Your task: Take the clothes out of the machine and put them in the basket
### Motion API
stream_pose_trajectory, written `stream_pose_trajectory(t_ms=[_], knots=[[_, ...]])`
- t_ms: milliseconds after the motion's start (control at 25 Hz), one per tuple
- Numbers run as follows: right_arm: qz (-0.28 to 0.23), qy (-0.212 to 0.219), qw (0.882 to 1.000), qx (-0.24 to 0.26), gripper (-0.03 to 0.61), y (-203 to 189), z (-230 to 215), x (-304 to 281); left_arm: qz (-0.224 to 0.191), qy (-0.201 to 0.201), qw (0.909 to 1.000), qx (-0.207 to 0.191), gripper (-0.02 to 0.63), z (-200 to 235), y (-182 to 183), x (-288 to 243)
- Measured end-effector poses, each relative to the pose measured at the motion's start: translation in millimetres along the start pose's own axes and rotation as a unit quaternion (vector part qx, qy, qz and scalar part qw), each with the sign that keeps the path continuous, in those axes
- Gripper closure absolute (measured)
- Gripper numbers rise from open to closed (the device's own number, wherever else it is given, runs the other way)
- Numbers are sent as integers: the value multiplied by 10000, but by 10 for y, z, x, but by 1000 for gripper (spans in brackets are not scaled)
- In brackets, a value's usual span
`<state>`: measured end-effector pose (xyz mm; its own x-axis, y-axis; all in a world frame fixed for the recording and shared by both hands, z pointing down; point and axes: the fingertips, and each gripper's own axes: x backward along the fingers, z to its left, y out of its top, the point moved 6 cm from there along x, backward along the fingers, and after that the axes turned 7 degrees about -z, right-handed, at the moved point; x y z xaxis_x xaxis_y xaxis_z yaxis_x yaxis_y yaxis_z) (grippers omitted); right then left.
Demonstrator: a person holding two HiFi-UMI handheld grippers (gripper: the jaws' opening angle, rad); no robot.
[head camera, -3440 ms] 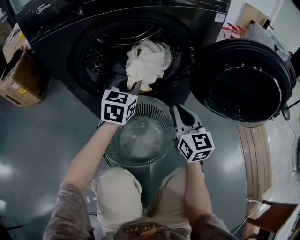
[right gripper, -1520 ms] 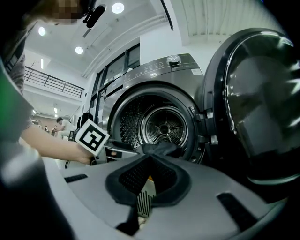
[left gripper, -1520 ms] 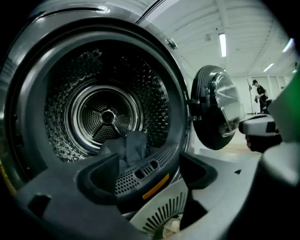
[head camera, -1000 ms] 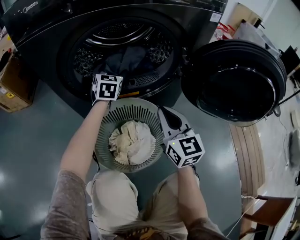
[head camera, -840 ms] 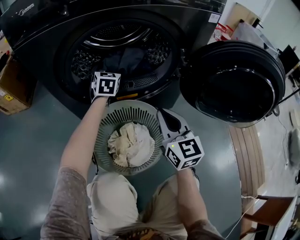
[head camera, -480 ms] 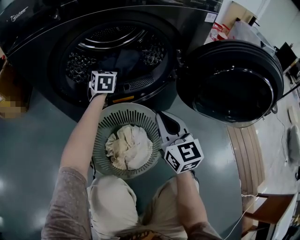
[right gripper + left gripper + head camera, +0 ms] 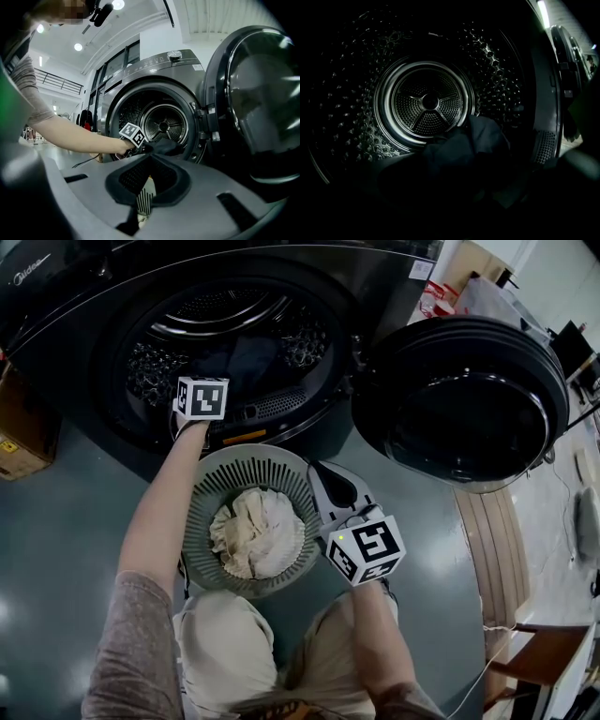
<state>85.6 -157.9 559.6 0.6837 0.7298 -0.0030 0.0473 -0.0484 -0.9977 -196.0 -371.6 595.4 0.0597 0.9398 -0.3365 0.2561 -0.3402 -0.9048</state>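
A dark garment (image 7: 246, 360) lies low in the washing machine's drum (image 7: 424, 101). My left gripper (image 7: 143, 147) reaches into the drum mouth, its marker cube (image 7: 202, 397) at the lip, with the dark garment (image 7: 464, 150) right in front of it. Its jaws have just been closing. Darkness hides them and whether cloth is between them. A cream cloth (image 7: 255, 532) lies in the round grey basket (image 7: 195, 542) on the floor. My right gripper (image 7: 319, 474) is shut on the basket's right rim, whose slats (image 7: 144, 200) show below the jaws.
The machine's round door (image 7: 464, 404) stands swung open to the right, close to my right gripper. A cardboard box (image 7: 17, 432) sits at the left on the grey floor. Wooden boards (image 7: 506, 549) lie at the right. The person's knees (image 7: 230, 638) are just behind the basket.
The cream cloth, held over the empty basket in the earliest frame, now lies in it. Over the last second the left gripper has moved further into the drum mouth. The right gripper has stayed put.
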Motion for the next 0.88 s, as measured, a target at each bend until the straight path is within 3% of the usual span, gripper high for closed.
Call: stream_pose_trajectory(t_ms=[160,400,600,880], knots=[[-4,-14,10000,15,581,1,-7,16,83,4,9998,-153,298,-3,-16,8],[4,-31,10000,85,581,19,4,65,64,108,9987,-495,578,-41,-28,62],[11,-53,9999,154,581,21,-18,84,-135,-308,9994,80,588,-142,23,264],[17,42,9999,121,581,-40,-11,45,-513,-961,9939,192,588,-354,-8,1081]])
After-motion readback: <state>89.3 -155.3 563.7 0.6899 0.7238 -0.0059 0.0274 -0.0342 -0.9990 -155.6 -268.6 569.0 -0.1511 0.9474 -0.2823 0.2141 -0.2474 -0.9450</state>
